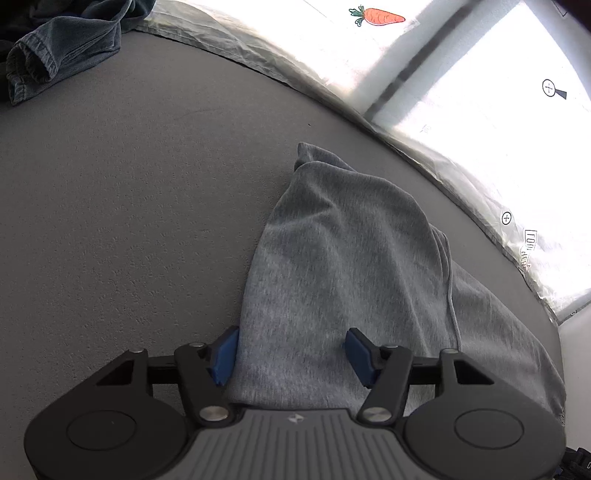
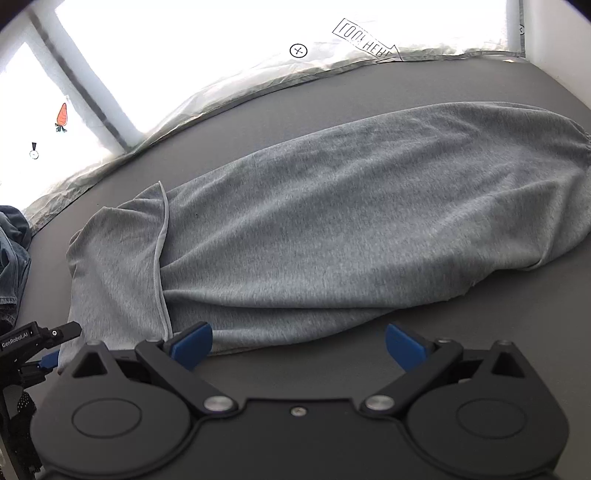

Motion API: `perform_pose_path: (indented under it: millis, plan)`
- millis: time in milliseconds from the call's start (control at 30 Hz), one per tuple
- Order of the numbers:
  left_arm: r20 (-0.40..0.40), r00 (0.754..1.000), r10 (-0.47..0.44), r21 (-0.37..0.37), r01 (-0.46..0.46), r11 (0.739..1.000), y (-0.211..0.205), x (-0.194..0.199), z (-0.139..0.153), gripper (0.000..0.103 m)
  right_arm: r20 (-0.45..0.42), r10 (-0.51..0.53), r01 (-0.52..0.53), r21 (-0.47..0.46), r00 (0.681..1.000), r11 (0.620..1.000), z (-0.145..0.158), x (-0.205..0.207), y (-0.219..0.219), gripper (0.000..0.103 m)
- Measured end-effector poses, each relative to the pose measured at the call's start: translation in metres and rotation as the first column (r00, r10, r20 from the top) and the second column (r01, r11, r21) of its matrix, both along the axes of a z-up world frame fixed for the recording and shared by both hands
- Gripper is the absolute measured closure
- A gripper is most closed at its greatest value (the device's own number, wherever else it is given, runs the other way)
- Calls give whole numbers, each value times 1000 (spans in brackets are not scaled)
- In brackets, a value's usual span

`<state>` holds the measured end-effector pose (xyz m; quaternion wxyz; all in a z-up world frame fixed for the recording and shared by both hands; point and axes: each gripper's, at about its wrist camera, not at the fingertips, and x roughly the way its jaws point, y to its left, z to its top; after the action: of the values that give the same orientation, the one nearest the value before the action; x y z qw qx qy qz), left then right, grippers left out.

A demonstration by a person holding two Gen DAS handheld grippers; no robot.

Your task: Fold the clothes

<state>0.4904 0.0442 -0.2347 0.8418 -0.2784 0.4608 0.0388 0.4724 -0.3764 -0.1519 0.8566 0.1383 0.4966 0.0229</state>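
Note:
A light grey knit garment [image 1: 343, 266] lies folded lengthwise on the grey table [image 1: 129, 221]. In the right wrist view the garment [image 2: 332, 229] stretches from the left to the far right, with a hemmed edge [image 2: 160, 258] folded over near its left end. My left gripper [image 1: 291, 354] hovers over that end with its blue pads apart. The cloth lies flat beneath and between them, and neither pad presses on it. My right gripper [image 2: 299, 345] stands wide open at the garment's near edge. Its left pad [image 2: 192, 345] is just by the cloth, and only table shows between the jaws.
A crumpled blue denim garment [image 1: 62, 48] sits at the table's far left, seen also as denim [image 2: 11, 258] at the left edge. A clear plastic sheet [image 1: 258, 55] lines the far table edge under bright windows. A carrot sticker [image 1: 382, 16] is on the glass.

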Motion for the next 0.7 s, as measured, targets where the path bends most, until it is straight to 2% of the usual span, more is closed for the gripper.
perform_pose_path:
  millis: [67,100,133,167,267,367,467,533,600,633,700]
  plan:
    - [-19,997,74,-55,-75,996,5,-3,-2,65,1,24,-24,-12,1000,1000,-1,4,-14,1]
    - [-31,994,103,-96,-105,990,8,-4,-4,82,3,32,-32,-13,999,999,-2,7,-21,1]
    - [-49,992,117,-149,-123,981,10,-4,-8,93,7,33,-33,-7,999,999,-3,12,-26,1]
    - [-54,989,138,-155,-145,977,9,-4,-10,92,11,35,-35,-1,999,999,-5,16,-31,1]
    - [-32,988,152,-109,-155,982,2,-6,-3,97,21,37,-38,16,999,999,-10,29,-46,1]
    - [23,990,142,-138,-138,981,-6,-6,14,98,29,12,-13,23,999,1000,-15,42,-54,1]
    - [110,994,18,-111,-6,994,-36,13,48,98,38,-49,47,48,998,998,-17,42,-64,1]
    - [161,982,-100,-72,113,991,-66,31,69,98,35,-82,79,71,996,994,-18,39,-72,1]
    - [209,946,-248,-22,258,966,-111,46,84,98,33,-112,109,88,993,990,-19,36,-80,2]
    - [228,920,-318,0,327,945,-134,52,89,98,35,-121,118,82,992,990,-19,34,-84,2]
    - [237,853,-464,22,473,881,-193,61,82,97,39,-146,143,70,988,987,-18,31,-93,2]
